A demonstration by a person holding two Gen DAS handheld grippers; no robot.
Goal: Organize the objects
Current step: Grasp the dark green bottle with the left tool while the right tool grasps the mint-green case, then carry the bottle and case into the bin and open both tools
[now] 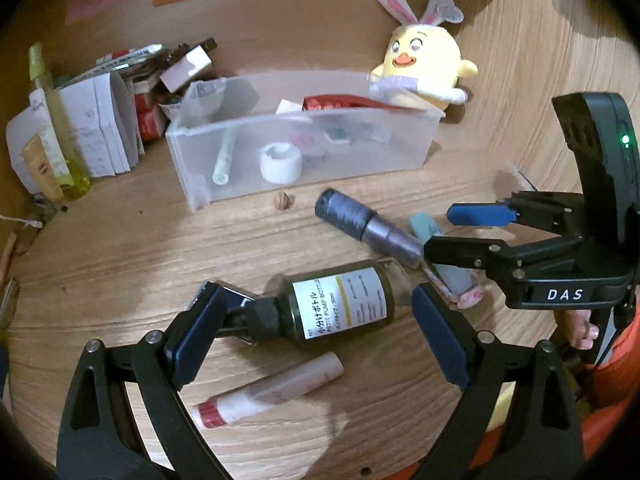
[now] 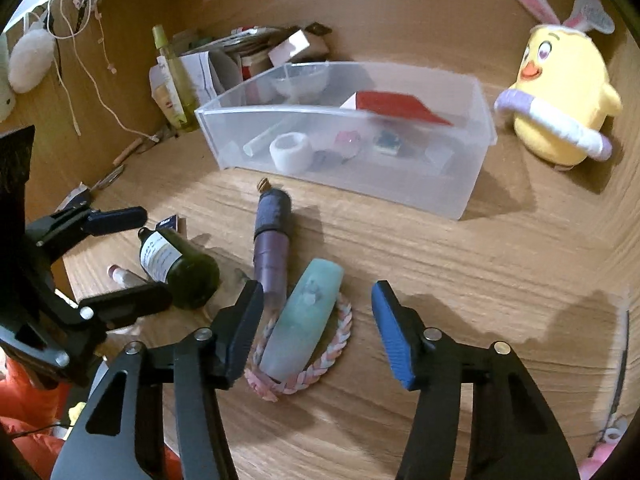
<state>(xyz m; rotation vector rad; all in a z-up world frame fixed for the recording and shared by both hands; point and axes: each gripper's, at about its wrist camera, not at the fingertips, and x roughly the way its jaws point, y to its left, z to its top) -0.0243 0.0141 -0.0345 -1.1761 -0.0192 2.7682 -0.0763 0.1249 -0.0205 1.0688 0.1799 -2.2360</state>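
A dark green pump bottle (image 1: 340, 304) with a white label lies on the wooden desk between the fingers of my open left gripper (image 1: 316, 320); it also shows in the right wrist view (image 2: 176, 268). A white and red tube (image 1: 268, 392) lies just in front of it. A purple cylinder (image 2: 270, 244) lies beside a pale green case (image 2: 304, 324) resting on a pink braided band (image 2: 340, 344). My right gripper (image 2: 316, 320) is open, with the green case and band between its fingers. The clear plastic bin (image 2: 472, 184) stands behind, holding several small items.
A yellow plush chick (image 2: 560, 96) with bunny ears stands at the back right. Bottles, boxes and papers (image 1: 80, 132) crowd the back left corner. A small nut (image 1: 284, 201) lies in front of the bin. Cords hang on the left wall (image 2: 80, 60).
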